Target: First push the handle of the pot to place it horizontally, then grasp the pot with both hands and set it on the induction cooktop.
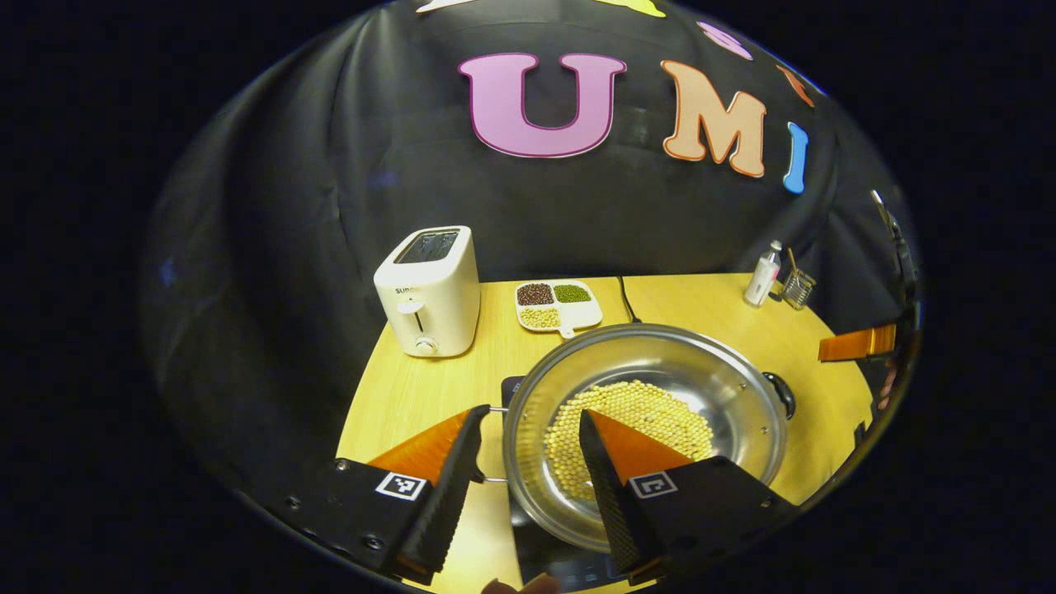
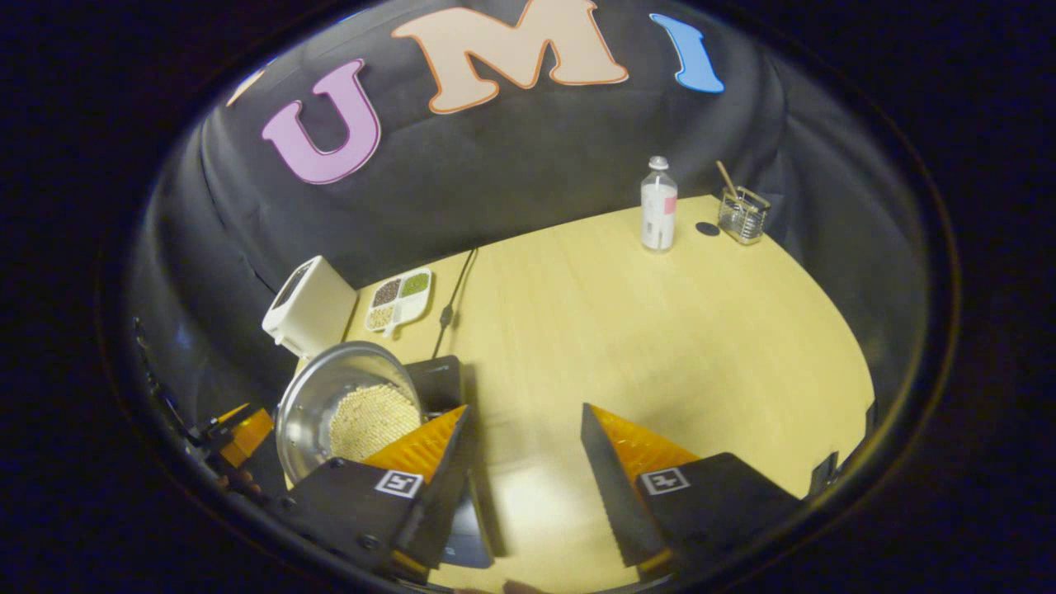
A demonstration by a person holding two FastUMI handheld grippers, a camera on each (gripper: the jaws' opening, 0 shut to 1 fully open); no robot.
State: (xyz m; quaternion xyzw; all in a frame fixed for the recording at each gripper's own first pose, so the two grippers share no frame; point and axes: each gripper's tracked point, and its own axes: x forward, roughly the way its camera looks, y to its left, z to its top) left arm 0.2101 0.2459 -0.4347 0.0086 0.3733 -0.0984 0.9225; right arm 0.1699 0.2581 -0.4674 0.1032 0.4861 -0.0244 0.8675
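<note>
I read the pot (image 1: 643, 429), holding pale beans, as already sitting on the dark cooktop (image 1: 513, 388) mid-table, its wire handle (image 1: 493, 444) between my left gripper (image 1: 528, 450) fingers, jaws apart and touching nothing I can confirm. My right gripper (image 2: 524, 450) hangs over bare table (image 2: 660, 330), jaws apart, pot at its left. If placement is done, I would back the left gripper off level so it does not snag the rim.

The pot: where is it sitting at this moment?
In the left gripper view the pot, holding pale beans, sits on the dark induction cooktop near the table's front edge, with the toaster behind it to the left.
</note>
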